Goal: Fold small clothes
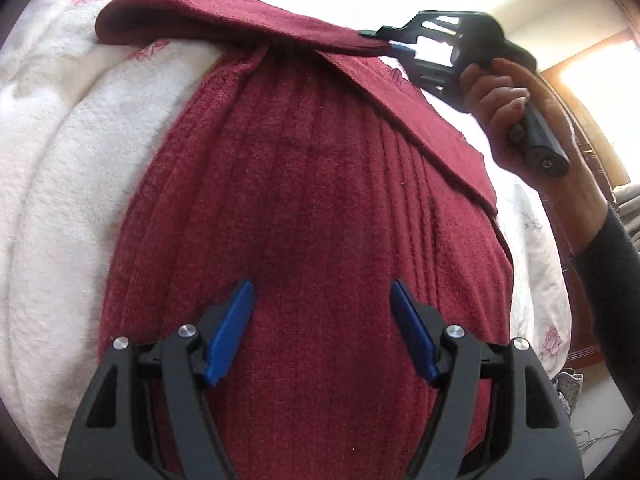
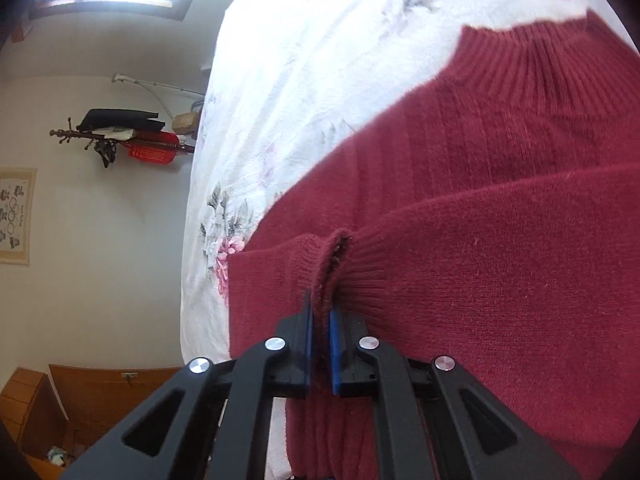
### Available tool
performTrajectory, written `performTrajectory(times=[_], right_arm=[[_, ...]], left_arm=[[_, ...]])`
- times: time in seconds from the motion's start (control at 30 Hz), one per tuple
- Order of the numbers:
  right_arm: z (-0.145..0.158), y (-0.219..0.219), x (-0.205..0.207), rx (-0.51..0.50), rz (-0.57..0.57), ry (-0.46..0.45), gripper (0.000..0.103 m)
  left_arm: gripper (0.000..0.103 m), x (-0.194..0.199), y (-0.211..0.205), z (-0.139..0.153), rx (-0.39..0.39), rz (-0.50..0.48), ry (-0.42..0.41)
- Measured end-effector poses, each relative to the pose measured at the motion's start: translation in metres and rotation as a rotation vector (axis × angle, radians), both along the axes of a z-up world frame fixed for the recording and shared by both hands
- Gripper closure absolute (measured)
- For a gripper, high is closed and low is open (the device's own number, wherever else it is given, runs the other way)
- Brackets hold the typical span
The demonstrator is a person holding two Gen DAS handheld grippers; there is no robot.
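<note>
A dark red knitted sweater (image 1: 312, 184) lies on a white flowered bedspread (image 1: 60, 168). My left gripper (image 1: 322, 292) hovers just above the sweater's body, its blue fingers wide open with nothing between them. Farther back, a hand holds my right gripper (image 1: 384, 40), which pinches the ribbed cuff of a sleeve (image 1: 240, 16) stretched across the top of the sweater. In the right wrist view the right gripper (image 2: 320, 312) is shut on that sleeve cuff (image 2: 336, 256), and the sweater's ribbed collar (image 2: 540, 64) shows beyond.
The bedspread (image 2: 304, 80) covers the bed on all sides of the sweater. Wooden furniture (image 2: 100, 396) stands past the bed's edge, along with a coat rack (image 2: 120, 136) holding dark items on the wall. A person's sleeve (image 1: 616, 264) comes in from the right.
</note>
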State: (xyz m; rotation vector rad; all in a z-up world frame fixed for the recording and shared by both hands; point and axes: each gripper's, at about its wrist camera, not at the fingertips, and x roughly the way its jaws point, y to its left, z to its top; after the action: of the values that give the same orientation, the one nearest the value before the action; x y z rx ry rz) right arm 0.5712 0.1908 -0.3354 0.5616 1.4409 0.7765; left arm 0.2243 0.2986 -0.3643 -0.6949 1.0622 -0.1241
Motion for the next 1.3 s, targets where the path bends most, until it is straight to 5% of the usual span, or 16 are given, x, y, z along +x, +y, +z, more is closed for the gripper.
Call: performTrajectory(times=[0.3,0.53,0.73,0.97,1.3], right_arm=[[0.136,-0.042,0.006,-0.026,-0.037,-0.255,0.097],[0.181,-0.121,0.022,-0.07,-0.147,-0.32,0.097],[0.162,-0.189,0.025,-0.11,-0.228,-0.29,0.097],[0.104,-0.243,0.027,-0.141,-0.3,-0.199,0.097],[0.016,-0.294,0.022,-0.215,-0.369,-0.054,0.097]], left_arm=[[0.029,0.006,-0.004,-0.005,-0.017,-0.01,0.027],[0.029,0.007,0.003,-0.006,-0.051,0.0,0.046],[0.027,0.009,0.004,-0.005,-0.051,-0.002,0.051],[0.026,0.022,-0.003,0.005,-0.057,-0.033,0.075],[0.028,0.073,0.019,0.059,-0.012,-0.069,-0.043]])
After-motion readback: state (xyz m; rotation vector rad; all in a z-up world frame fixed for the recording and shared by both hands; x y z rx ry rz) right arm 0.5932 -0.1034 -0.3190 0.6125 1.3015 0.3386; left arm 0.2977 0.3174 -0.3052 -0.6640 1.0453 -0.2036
